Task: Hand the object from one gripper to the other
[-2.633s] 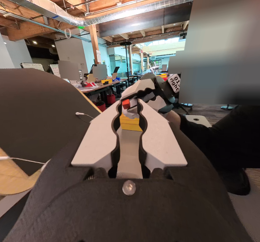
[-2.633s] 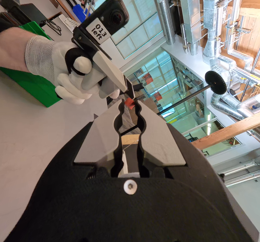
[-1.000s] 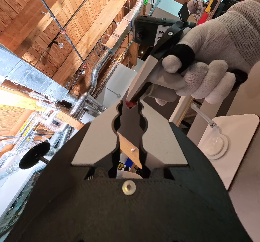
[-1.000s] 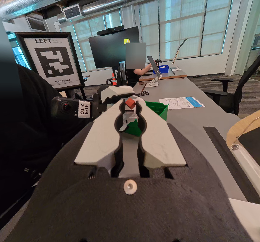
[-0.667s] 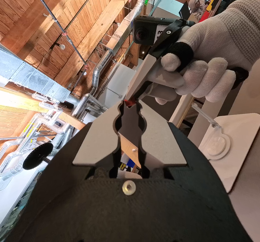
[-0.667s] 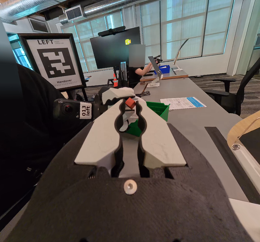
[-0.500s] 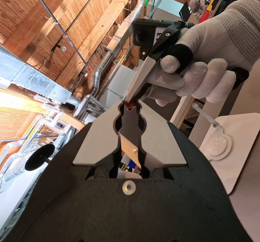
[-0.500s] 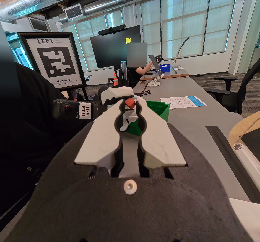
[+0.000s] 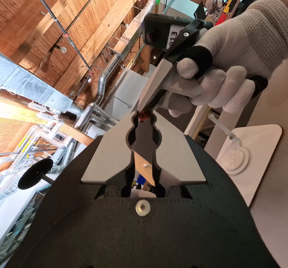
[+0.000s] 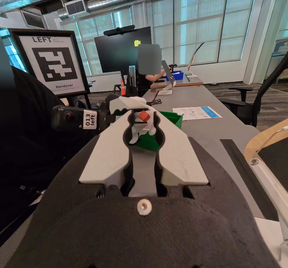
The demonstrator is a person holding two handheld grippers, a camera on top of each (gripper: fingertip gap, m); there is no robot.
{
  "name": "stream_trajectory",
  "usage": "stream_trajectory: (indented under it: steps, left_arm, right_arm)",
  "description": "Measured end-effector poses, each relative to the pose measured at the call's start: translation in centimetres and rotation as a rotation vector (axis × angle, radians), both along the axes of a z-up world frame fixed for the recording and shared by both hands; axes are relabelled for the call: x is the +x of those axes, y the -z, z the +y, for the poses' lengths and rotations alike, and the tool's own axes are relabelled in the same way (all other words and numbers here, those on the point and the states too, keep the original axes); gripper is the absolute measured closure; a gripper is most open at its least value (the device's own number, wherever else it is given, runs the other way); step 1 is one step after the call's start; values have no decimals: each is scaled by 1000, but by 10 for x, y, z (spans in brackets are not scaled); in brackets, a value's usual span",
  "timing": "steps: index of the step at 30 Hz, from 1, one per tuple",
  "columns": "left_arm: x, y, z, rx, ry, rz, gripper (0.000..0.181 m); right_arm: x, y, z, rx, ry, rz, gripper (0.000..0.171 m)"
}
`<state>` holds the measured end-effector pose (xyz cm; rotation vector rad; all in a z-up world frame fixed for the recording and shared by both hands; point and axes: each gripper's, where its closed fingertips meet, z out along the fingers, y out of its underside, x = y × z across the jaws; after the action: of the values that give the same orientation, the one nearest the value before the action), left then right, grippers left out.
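The red cube (image 10: 144, 115) is sitting up in the air above the grey table (image 10: 202, 128), at the spot where the two tools are meeting tip to tip. In the right wrist view, the left hand-held gripper (image 10: 137, 115) is reaching in sideways from the left and pinching the cube from above and below, its upper grey finger (image 10: 126, 104) lying flat across the top of the cube. The right hand-held gripper (image 10: 142, 113) is framing the cube with its fingers standing narrowly apart, and a slim gap is showing on each side, so it is not gripping anything. In the left wrist view, which is looking up at a wooden ceiling (image 9: 78, 19), the cube is sitting right between the near fingertips; the far tool, held in a white-gloved hand (image 9: 226, 73), is pointing its tips down onto the cube, and whether those tips are pressing on it cannot be told from this angle. Behind the cube in the right wrist view, a green bin (image 10: 171, 118) is standing on the table, with a printed sheet (image 10: 196, 112) lying just beyond it. A framed sign (image 10: 51, 62) bearing a black-and-white marker is standing off to the left.
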<state>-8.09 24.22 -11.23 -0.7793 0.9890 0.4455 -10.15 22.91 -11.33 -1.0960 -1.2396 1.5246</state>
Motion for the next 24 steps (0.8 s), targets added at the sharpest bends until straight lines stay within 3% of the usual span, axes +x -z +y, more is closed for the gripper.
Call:
stream_trajectory:
  steps: [7, 17, 24]
  left_arm:
    - [-4, 4, 7, -35, -43, 29, 169]
    - [-4, 22, 24, -74, -167, 124, 169]
    - [-5, 24, 27, -82, -181, 124, 168]
  right_arm:
    - [7, 2, 9, 161, 167, -114, 148]
    - [-3, 29, 26, 374, 437, -441, 149]
    - [-3, 32, 30, 425, 500, -505, 154]
